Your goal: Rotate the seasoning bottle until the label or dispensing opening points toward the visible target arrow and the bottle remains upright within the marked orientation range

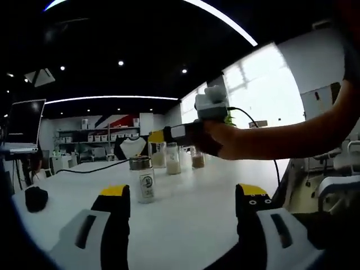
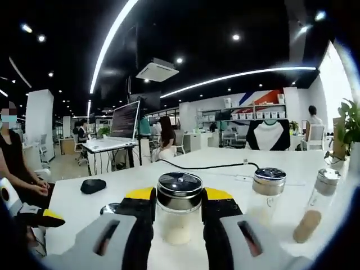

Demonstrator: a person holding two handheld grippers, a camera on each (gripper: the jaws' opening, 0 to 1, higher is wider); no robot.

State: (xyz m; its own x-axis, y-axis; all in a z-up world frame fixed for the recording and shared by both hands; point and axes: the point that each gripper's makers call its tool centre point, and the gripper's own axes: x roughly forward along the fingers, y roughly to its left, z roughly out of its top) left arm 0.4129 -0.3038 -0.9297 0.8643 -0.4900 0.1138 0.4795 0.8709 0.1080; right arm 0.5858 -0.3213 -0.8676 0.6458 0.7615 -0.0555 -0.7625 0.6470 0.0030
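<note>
A small seasoning bottle (image 1: 144, 179) with a silver lid and a white label stands upright on the white table (image 1: 191, 214), just beyond my left gripper (image 1: 183, 194), which is open with nothing between its yellow-tipped jaws. My right gripper (image 2: 179, 197) has its jaws against both sides of a glass seasoning jar (image 2: 179, 216) with a dark shiny lid and pale contents; the jar stands upright. In the left gripper view a hand holds the right gripper (image 1: 175, 133) over the jars at the back.
Several more jars stand on the table: two (image 2: 267, 194) (image 2: 318, 205) to the right of the held jar. A black object (image 1: 35, 198) lies near the left edge. A black cable (image 2: 208, 166) crosses the far side. A person (image 2: 17, 163) sits at the left.
</note>
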